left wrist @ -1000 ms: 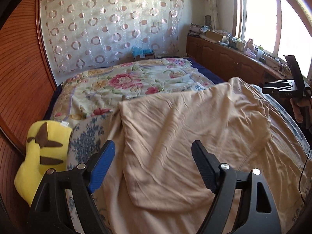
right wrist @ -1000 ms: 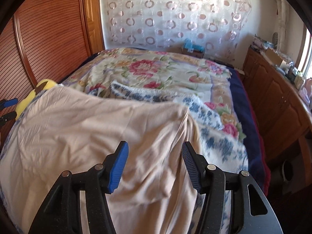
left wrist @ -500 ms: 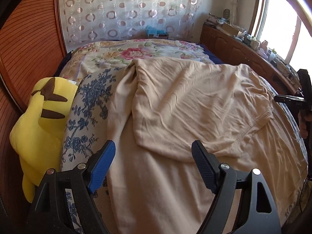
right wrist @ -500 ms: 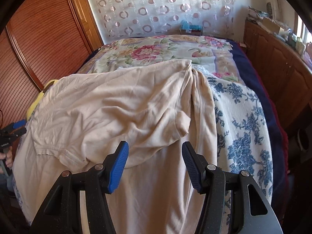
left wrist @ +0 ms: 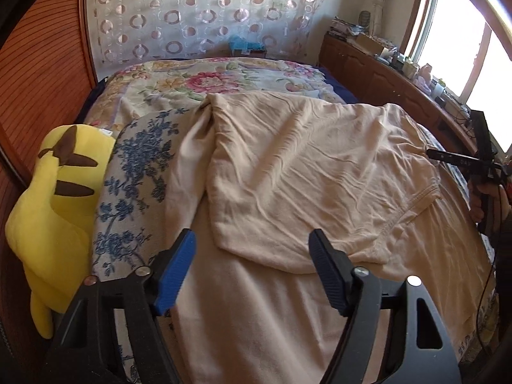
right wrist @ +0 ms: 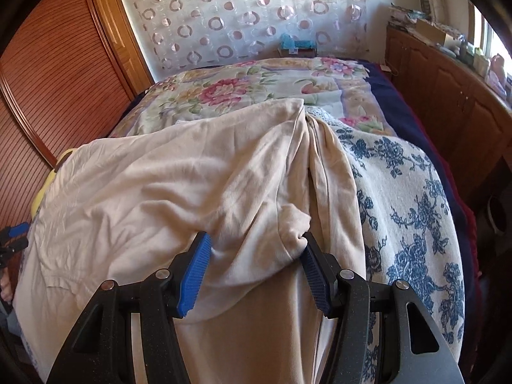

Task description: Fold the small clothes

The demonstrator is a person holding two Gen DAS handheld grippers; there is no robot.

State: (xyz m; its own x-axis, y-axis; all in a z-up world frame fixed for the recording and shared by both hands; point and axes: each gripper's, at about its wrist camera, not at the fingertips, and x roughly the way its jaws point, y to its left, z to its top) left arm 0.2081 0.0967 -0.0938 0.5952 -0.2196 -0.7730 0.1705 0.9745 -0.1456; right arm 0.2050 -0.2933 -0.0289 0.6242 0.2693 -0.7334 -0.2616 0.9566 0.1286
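A beige garment (left wrist: 304, 172) lies on the bed with its far half folded over toward me; the folded edge (left wrist: 265, 256) sits just beyond my left gripper (left wrist: 252, 272), which is open and empty above the lower layer. In the right wrist view the same garment (right wrist: 179, 185) fills the middle. My right gripper (right wrist: 256, 272) is open, its fingers on either side of the bunched folded edge (right wrist: 288, 233), touching it but not clamped. The right gripper also shows at the right edge of the left wrist view (left wrist: 470, 163).
A yellow plush toy (left wrist: 54, 211) lies at the bed's left edge by the wooden wall (left wrist: 35, 73). A blue-flowered white blanket (right wrist: 406, 211) and a pink floral quilt (left wrist: 204, 80) lie under and beyond the garment. A wooden cabinet (right wrist: 448, 92) stands along the right.
Both grippers have pulled back and down toward the near edge of the bed. The garment's far half, lifted one second ago, now lies folded flat over the near half. Both grippers stay open.
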